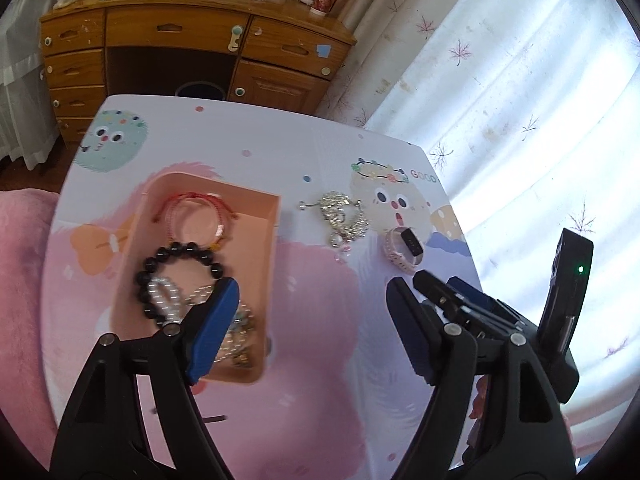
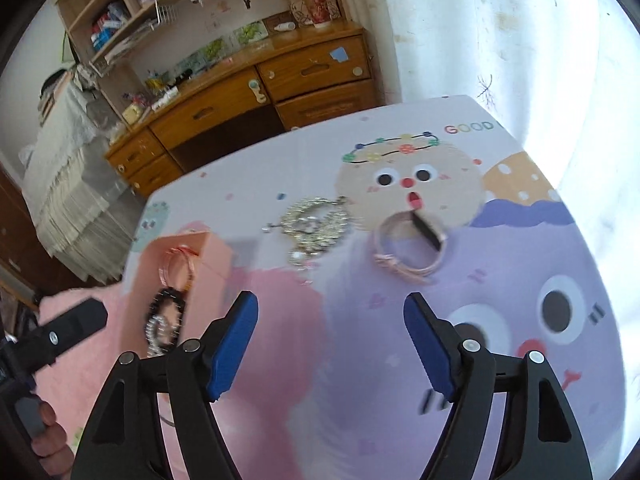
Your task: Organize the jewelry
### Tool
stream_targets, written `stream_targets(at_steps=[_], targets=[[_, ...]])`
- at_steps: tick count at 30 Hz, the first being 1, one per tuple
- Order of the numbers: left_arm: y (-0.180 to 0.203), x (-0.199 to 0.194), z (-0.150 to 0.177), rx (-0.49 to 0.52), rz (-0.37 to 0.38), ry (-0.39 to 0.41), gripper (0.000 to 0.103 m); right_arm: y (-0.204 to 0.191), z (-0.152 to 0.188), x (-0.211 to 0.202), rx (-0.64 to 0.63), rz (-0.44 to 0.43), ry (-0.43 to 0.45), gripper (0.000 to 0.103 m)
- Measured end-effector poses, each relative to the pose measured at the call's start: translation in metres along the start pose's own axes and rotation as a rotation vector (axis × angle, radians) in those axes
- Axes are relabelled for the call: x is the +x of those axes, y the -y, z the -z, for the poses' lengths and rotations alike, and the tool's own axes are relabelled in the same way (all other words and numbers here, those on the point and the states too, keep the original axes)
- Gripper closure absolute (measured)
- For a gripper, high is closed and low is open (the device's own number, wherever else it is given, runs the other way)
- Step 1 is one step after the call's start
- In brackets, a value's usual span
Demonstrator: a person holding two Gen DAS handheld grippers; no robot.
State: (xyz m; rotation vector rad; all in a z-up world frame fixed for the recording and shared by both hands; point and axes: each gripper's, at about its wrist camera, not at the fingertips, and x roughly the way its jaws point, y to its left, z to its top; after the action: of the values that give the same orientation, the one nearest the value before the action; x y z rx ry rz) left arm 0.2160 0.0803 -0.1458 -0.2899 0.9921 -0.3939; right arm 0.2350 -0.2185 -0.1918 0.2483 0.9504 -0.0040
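A pink box (image 1: 267,216) on the cartoon-print table (image 1: 312,360) holds a red string bracelet (image 1: 196,216), a black bead bracelet (image 1: 180,276) and silver chains (image 1: 168,300). On the table to its right lie a silver jewelry pile (image 1: 342,216) and a pink watch (image 1: 402,246). My left gripper (image 1: 312,300) is open and empty above the box's right edge. My right gripper (image 2: 330,316) is open and empty, short of the silver pile (image 2: 314,226) and the watch (image 2: 412,246). The box (image 2: 212,252) sits at its left.
A wooden desk (image 1: 180,36) with drawers and clutter stands beyond the table. White curtains (image 1: 520,100) hang to the right. A pink blanket (image 1: 20,280) lies to the left. My right gripper's body shows in the left wrist view (image 1: 460,300).
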Motion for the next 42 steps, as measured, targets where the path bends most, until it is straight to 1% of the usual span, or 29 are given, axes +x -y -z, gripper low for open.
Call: stream_targets(at_steps=[2,4,6,8,10,13,16,18,20,21,22,23,24,25,26,28,30,31,33,35,37,38,40,42], targets=[[0.017,0.011,0.000,0.005,-0.025,0.003,0.029,0.012,-0.005,0.004,-0.037,0.008,-0.019,0.024],[0.032,0.020,-0.001,0.017,-0.038,0.004,0.029,0.022,-0.010,0.008,-0.077,0.027,-0.026,0.019],[0.050,0.033,-0.001,0.032,-0.051,0.003,0.029,0.027,-0.012,0.011,-0.104,0.042,-0.026,0.018],[0.064,0.046,-0.002,0.044,-0.066,0.000,0.029,0.041,-0.019,0.016,-0.128,0.049,-0.033,0.018],[0.076,0.061,-0.002,0.048,-0.099,0.003,0.029,0.053,-0.025,0.023,-0.137,0.049,-0.045,0.018],[0.084,0.084,-0.001,0.045,-0.143,0.003,0.029,0.071,-0.032,0.034,-0.142,0.043,-0.050,0.018],[0.090,0.113,0.001,0.028,-0.213,0.026,0.029,0.087,-0.036,0.047,-0.168,-0.008,-0.031,0.018],[0.089,0.131,0.003,0.004,-0.247,0.027,0.029,0.090,-0.036,0.055,-0.196,-0.021,-0.024,0.019],[0.088,0.147,0.005,-0.006,-0.275,0.029,0.030,0.089,-0.036,0.064,-0.259,-0.022,-0.008,0.025],[0.089,0.155,0.006,-0.004,-0.297,0.030,0.031,0.087,-0.034,0.066,-0.285,-0.017,0.004,0.031],[0.089,0.162,0.007,0.001,-0.313,0.029,0.032,0.085,-0.033,0.071,-0.308,-0.010,0.018,0.036],[0.089,0.169,0.007,0.009,-0.335,0.025,0.036,0.083,-0.031,0.073,-0.315,-0.013,0.021,0.038],[0.089,0.176,0.008,0.015,-0.351,0.018,0.039,0.082,-0.031,0.077,-0.317,-0.027,0.021,0.043],[0.089,0.180,0.008,0.020,-0.363,0.014,0.041,0.081,-0.031,0.081,-0.316,-0.046,0.018,0.049],[0.089,0.185,0.009,0.025,-0.375,0.013,0.044,0.081,-0.030,0.084,-0.313,-0.061,0.018,0.052],[0.089,0.191,0.009,0.027,-0.388,0.019,0.048,0.077,-0.030,0.090,-0.324,-0.074,0.024,0.060],[0.088,0.197,0.011,0.025,-0.384,0.012,0.063,0.074,-0.029,0.094,-0.340,-0.072,0.020,0.061],[0.087,0.200,0.011,0.023,-0.378,0.001,0.066,0.072,-0.029,0.097,-0.346,-0.068,0.017,0.063],[0.089,0.201,0.012,0.034,-0.396,0.013,0.071,0.072,-0.030,0.101,-0.346,-0.078,0.006,0.066],[0.090,0.204,0.011,0.036,-0.389,0.002,0.073,0.073,-0.030,0.106,-0.340,-0.091,-0.005,0.071],[0.091,0.206,0.010,0.042,-0.393,0.000,0.081,0.074,-0.030,0.109,-0.334,-0.093,-0.014,0.078],[0.092,0.206,0.009,0.044,-0.401,0.000,0.087,0.074,-0.031,0.110,-0.334,-0.096,-0.011,0.079],[0.091,0.204,0.009,0.043,-0.398,-0.007,0.088,0.074,-0.033,0.111,-0.325,-0.106,-0.021,0.083],[0.086,0.202,0.007,0.006,-0.385,-0.011,0.092,0.078,-0.034,0.111,-0.309,-0.111,-0.022,0.087]])
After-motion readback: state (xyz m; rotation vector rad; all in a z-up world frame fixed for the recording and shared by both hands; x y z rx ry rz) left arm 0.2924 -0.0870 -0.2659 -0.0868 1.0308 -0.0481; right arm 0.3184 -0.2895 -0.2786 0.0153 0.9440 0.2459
